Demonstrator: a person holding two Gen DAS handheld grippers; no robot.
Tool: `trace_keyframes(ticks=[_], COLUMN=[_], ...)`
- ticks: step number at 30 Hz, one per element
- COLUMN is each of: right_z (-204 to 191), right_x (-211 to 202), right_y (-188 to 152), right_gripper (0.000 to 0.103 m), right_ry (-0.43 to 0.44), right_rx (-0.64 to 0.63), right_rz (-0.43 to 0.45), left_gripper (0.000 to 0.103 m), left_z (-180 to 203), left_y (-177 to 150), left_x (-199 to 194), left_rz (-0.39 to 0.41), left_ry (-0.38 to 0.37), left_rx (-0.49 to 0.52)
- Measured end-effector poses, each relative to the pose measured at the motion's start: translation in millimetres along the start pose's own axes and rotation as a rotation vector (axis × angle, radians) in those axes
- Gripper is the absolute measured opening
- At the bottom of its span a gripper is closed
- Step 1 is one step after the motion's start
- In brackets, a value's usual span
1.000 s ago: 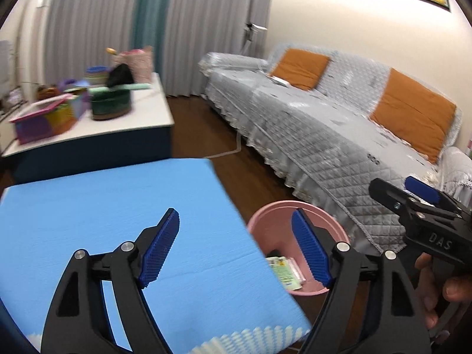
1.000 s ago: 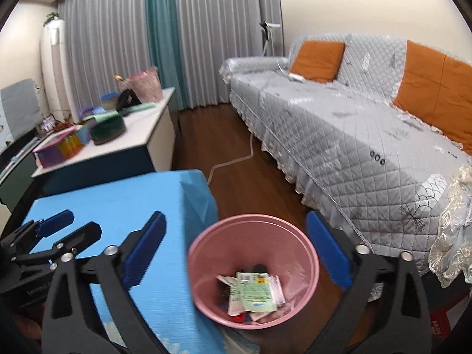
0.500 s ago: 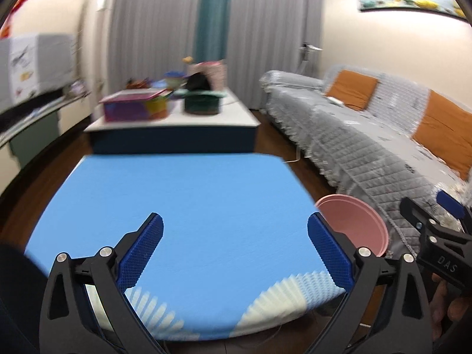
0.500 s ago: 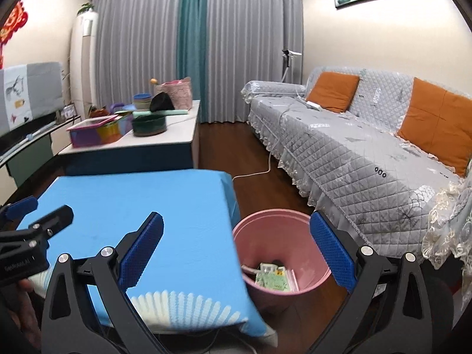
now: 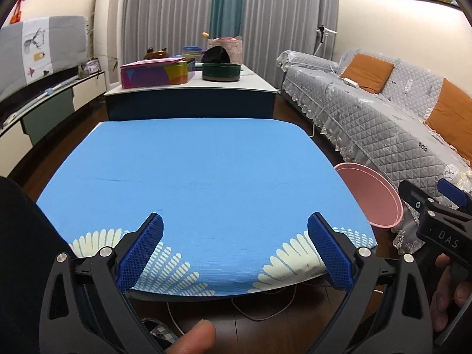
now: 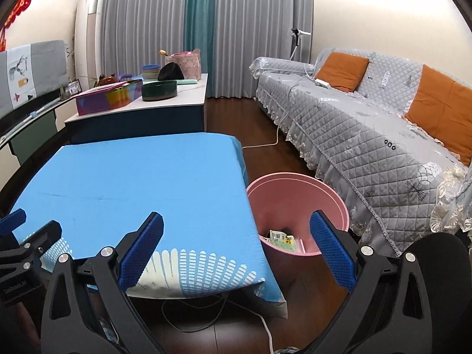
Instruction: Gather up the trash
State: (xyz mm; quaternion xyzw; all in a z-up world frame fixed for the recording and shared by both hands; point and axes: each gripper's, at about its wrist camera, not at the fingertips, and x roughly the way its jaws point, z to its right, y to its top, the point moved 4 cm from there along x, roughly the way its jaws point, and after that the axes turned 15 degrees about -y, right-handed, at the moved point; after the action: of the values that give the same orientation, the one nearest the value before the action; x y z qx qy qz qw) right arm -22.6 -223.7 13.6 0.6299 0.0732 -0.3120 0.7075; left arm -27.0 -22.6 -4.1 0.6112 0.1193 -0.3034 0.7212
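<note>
A pink waste bin (image 6: 295, 185) stands on the floor at the right side of the blue-covered table (image 6: 132, 183), with wrappers (image 6: 281, 237) lying in its bottom. My right gripper (image 6: 236, 221) is open and holds nothing; it hovers over the table's near right corner and the bin's near rim. My left gripper (image 5: 235, 227) is wide open and bare above the near edge of the blue table (image 5: 206, 171). The bin (image 5: 371, 194) shows at the right, its inside hidden here. Each gripper appears in the other's view: the right gripper (image 5: 427, 190) and the left gripper (image 6: 26, 227).
A long low table (image 5: 191, 87) behind holds a colourful box (image 5: 153, 73) and a green bowl (image 5: 221, 72). A grey quilted sofa (image 6: 368, 135) with orange cushions runs along the right. Cables (image 6: 265, 324) lie on the wooden floor under the table.
Both grippers have drawn back from over the bin to the table's near edge. The left view has swung from the bin to the table top, and its jaws have spread wider.
</note>
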Motion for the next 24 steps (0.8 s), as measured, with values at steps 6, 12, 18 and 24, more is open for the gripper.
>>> trace_keyframes(ticks=[6, 12, 18, 24], right_z=[-6, -11, -11, -9], right_x=[4, 5, 5, 4], right_y=[-2, -3, -4, -4], right_gripper=[0.098, 0.098, 0.098, 0.098], right_ry=[0.004, 0.006, 0.005, 0.002], right_rx=[-0.016, -0.027, -0.025, -0.024], right_rz=[-0.014, -0.017, -0.02, -0.019], left_gripper=[0.095, 0.095, 0.095, 0.095], left_z=[-4, -8, -6, -5], left_y=[-4, -7, -9, -8], left_x=[-1, -1, 0, -1], left_rz=[0.003, -0.006, -0.006, -0.004], left_ry=[0.02, 0.028, 0.023, 0.021], left_rx=[-0.019, -0.04, -0.036, -0.036])
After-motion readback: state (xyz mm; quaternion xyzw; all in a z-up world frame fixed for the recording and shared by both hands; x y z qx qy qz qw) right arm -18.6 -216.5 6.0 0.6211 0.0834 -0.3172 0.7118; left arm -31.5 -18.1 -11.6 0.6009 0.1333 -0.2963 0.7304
